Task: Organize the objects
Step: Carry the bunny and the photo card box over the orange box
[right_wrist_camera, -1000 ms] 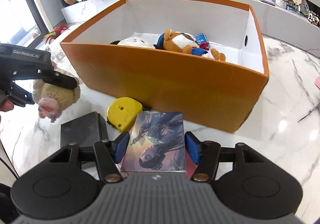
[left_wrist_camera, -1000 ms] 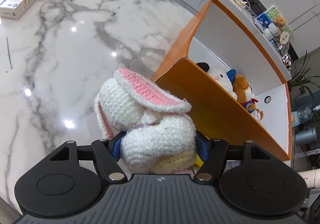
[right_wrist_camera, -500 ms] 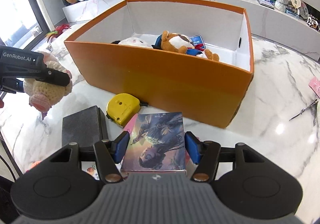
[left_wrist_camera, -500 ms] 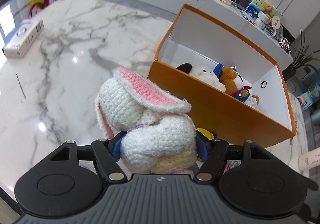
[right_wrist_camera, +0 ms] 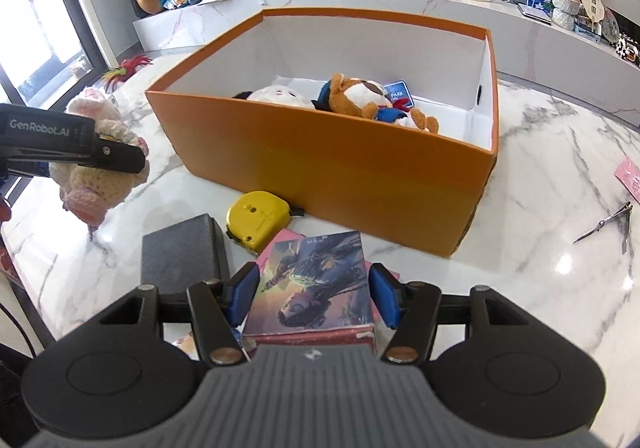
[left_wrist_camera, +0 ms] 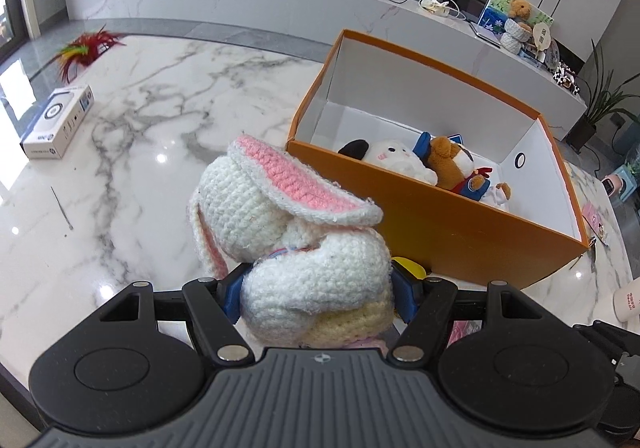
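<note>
My left gripper (left_wrist_camera: pixel 318 288) is shut on a white crocheted bunny (left_wrist_camera: pixel 296 232) with pink ears and holds it above the table, left of the orange box (left_wrist_camera: pixel 460 224). The same bunny (right_wrist_camera: pixel 100 168) shows at the left of the right wrist view, held in the air. My right gripper (right_wrist_camera: pixel 312 296) is shut on a picture-cover box (right_wrist_camera: pixel 316 280), raised in front of the orange box (right_wrist_camera: pixel 360 176). Two plush toys (right_wrist_camera: pixel 352 100) lie inside the orange box.
On the marble table (right_wrist_camera: pixel 540 188) lie a yellow tape measure (right_wrist_camera: pixel 258 216), a dark grey block (right_wrist_camera: pixel 182 252) and metal clippers (right_wrist_camera: pixel 608 222). A white device box (left_wrist_camera: pixel 58 120) and red feathers (left_wrist_camera: pixel 86 46) lie at the left. A white cup (left_wrist_camera: pixel 628 300) stands at the right.
Both grippers have risen and pulled back from the orange box with their loads; more of the box's inside now shows. The grips are unchanged.
</note>
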`<state>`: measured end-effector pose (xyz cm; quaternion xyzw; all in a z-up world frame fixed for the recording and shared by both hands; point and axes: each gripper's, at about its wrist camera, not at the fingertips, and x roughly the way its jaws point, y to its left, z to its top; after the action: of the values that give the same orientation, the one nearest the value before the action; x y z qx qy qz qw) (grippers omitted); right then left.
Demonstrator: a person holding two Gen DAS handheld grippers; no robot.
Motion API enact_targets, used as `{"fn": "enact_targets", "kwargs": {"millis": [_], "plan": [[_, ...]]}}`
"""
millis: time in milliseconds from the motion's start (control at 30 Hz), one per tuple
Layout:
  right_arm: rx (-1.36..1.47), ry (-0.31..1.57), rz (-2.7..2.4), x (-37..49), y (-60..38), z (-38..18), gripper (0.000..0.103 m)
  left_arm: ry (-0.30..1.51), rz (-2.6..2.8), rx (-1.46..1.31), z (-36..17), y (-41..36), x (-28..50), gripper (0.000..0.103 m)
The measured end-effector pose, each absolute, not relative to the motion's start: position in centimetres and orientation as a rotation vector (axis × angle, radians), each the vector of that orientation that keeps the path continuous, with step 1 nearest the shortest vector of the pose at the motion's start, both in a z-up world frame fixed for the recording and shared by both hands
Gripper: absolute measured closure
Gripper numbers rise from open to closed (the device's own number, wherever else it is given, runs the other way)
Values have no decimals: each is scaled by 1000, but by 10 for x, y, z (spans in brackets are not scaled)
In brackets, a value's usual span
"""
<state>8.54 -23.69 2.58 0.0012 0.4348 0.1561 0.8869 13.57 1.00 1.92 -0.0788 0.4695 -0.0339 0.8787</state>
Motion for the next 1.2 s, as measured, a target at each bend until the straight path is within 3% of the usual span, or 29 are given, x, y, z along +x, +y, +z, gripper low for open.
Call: {"fn": "enact_targets", "kwargs": {"millis": [1200], "plan": [[59, 727, 376, 51, -242, 94, 41, 855, -96, -147, 59, 6, 121, 22]]}}
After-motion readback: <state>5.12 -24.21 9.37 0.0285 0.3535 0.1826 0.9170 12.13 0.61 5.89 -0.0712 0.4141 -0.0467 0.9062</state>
